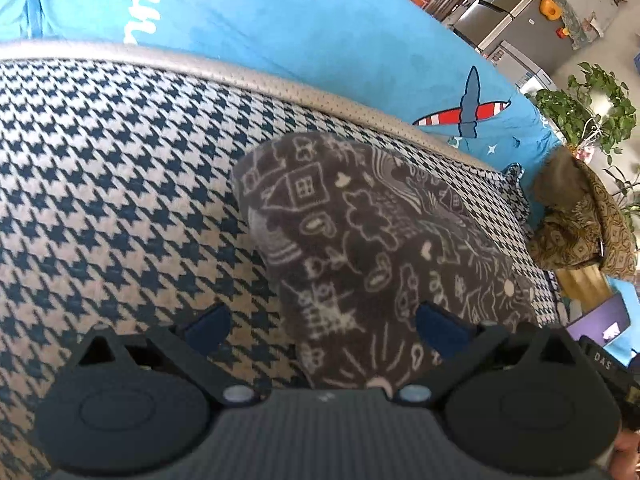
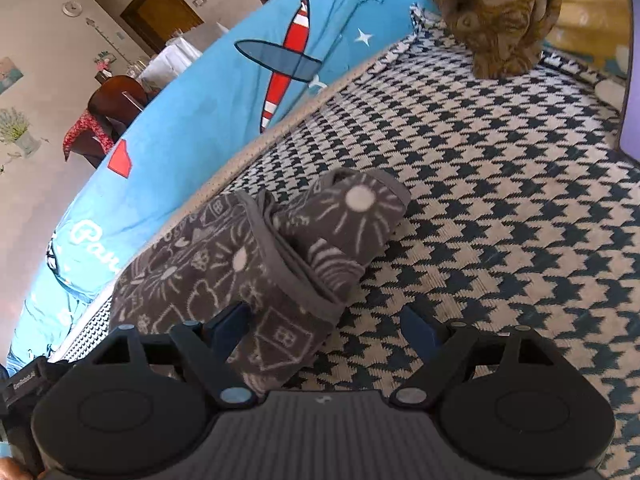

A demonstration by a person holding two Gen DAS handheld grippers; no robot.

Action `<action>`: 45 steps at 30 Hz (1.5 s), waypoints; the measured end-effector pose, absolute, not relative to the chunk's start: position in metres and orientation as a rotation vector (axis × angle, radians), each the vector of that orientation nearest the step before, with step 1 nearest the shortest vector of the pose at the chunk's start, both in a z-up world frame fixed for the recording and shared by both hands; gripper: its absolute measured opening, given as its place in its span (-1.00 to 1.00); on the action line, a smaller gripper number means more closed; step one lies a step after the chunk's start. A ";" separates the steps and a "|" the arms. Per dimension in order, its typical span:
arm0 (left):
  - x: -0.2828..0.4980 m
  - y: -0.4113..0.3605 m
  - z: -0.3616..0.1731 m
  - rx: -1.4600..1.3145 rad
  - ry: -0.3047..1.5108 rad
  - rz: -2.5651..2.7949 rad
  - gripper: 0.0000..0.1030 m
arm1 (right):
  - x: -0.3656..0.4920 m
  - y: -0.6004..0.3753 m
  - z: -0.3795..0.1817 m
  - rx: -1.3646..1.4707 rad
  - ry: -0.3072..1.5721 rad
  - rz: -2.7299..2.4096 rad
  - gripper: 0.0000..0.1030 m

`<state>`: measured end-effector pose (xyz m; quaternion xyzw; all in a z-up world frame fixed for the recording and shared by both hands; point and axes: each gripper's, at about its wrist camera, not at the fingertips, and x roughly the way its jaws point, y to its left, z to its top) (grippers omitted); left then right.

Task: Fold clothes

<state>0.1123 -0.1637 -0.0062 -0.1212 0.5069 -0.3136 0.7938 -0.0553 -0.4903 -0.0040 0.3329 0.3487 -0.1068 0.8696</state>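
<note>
With the grey fleece garment printed with pale doodles lying bunched at the lower centre of both frames on the houndstooth cushion, the left gripper and right gripper, both wide and empty, should each pinch one hem corner before pulling flat.

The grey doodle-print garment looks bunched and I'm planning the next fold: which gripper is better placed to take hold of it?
Probably the right gripper: its open fingers frame the grey garment's loose hemmed edge. The left gripper, also open, faces only smooth fabric.
</note>
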 end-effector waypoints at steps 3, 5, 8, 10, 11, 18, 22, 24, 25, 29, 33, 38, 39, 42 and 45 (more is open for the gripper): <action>0.119 -0.163 -0.014 -0.299 1.120 -0.671 1.00 | -0.051 -0.493 -0.009 0.721 0.725 -0.222 0.83; 0.124 -0.164 -0.018 -0.320 1.135 -0.676 1.00 | -0.049 -0.496 -0.011 0.738 0.713 -0.212 0.85; 0.128 -0.169 -0.019 -0.339 1.138 -0.700 1.00 | -0.047 -0.497 -0.013 0.750 0.697 -0.204 0.87; 0.130 -0.173 -0.021 -0.339 1.138 -0.713 1.00 | -0.045 -0.499 -0.014 0.763 0.689 -0.192 0.88; 0.132 -0.175 -0.022 -0.341 1.141 -0.717 1.00 | -0.044 -0.499 -0.015 0.771 0.686 -0.184 0.89; 0.138 -0.189 -0.025 -0.342 1.148 -0.735 1.00 | -0.032 -0.501 -0.019 0.783 0.664 -0.150 0.90; 0.138 -0.193 -0.024 -0.333 1.139 -0.750 1.00 | -0.024 -0.497 -0.021 0.762 0.652 -0.121 0.90; 0.138 -0.196 -0.023 -0.323 1.133 -0.760 1.00 | -0.020 -0.493 -0.023 0.759 0.648 -0.102 0.90; 0.138 -0.198 -0.022 -0.318 1.130 -0.764 1.00 | -0.018 -0.491 -0.023 0.748 0.648 -0.106 0.90; 0.140 -0.207 -0.024 -0.296 1.124 -0.762 1.00 | -0.008 -0.480 -0.024 0.724 0.647 -0.066 0.82; 0.141 -0.212 -0.024 -0.285 1.115 -0.755 1.00 | 0.001 -0.468 -0.025 0.681 0.644 -0.066 0.80; 0.139 -0.219 -0.021 -0.253 1.096 -0.735 1.00 | 0.006 -0.466 -0.026 0.700 0.629 -0.068 0.78; 0.138 -0.221 -0.020 -0.242 1.090 -0.731 1.00 | 0.006 -0.465 -0.025 0.699 0.628 -0.066 0.77; 0.131 -0.225 -0.015 -0.191 1.058 -0.711 0.99 | 0.007 -0.462 -0.025 0.681 0.629 -0.068 0.59; 0.118 -0.230 -0.005 -0.108 0.989 -0.699 0.88 | 0.008 -0.458 -0.022 0.634 0.634 -0.081 0.39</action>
